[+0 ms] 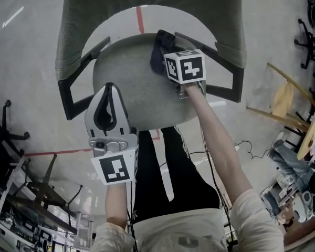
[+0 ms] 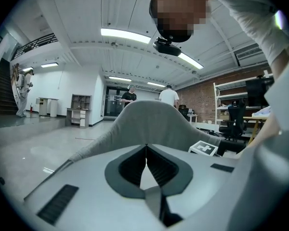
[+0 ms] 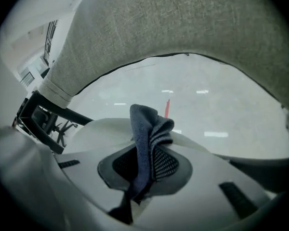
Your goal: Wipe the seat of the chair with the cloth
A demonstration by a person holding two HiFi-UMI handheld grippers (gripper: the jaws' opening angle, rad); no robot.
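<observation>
The right gripper (image 3: 147, 171), clamped on the cloth (image 3: 145, 134) at the rear of the seat (image 1: 131, 96), should press it flat and sweep overlapping strokes; the left gripper (image 2: 146, 160) hangs closed, empty.

The dark blue cloth (image 3: 145, 129), crumpled and standing upright, is pinched between the jaws of the right gripper (image 3: 151, 150) and pokes out past their tips. The chair's round grey fabric seat (image 1: 136, 96) lies just beneath them.

Left tongs (image 2: 146, 146) tips touching, nothing between; grey chair back (image 2: 151, 121) beyond; marker cube (image 2: 203, 148) at right.
</observation>
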